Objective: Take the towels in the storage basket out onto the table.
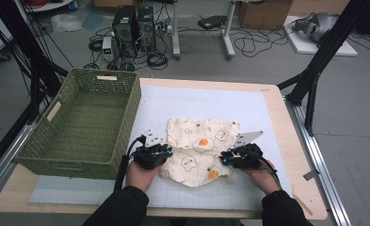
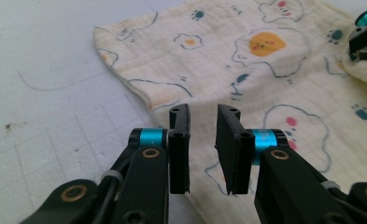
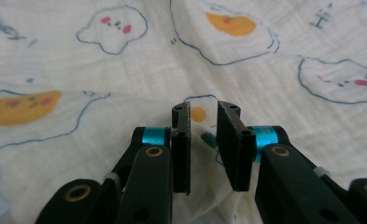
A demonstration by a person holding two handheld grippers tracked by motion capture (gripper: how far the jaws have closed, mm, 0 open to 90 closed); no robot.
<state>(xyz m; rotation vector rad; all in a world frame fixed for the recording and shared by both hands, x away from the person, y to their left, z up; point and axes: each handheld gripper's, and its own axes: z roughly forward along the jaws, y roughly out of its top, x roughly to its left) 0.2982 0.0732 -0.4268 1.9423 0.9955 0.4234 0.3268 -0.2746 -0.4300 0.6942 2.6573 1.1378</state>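
Both grippers sit at the near edge of the cream muslin cloth printed with fried eggs and little animals [image 1: 201,150], which lies part-folded on the white gridded mat of the table [image 1: 267,113].

Left gripper [image 2: 203,151]: jaws a narrow gap apart, nothing between them; the cloth's edge lies just below and ahead of the tips. Right gripper [image 3: 204,149]: same narrow gap, jaws hovering over a raised fold of the cloth, pads not pressing on it as far as I can tell, though the fold right under the tips is hard to read.

Risks from here:
- Gap is small. Coming down on a doubled edge, the tips may push the fabric flat instead of taking it in, so they close on air.
- Right side is over a bunched fold, so it could catch one layer only, or two when one is wanted. The fold then skews.
- Left tips are near the cloth's border; a slight drift toward the bare mat misses it altogether.
- Uneven grips left and right would drag the cloth crooked.
- The green woven plastic basket [image 1: 86,122] stands just outside the left gripper; a wide swing could clip its wall.
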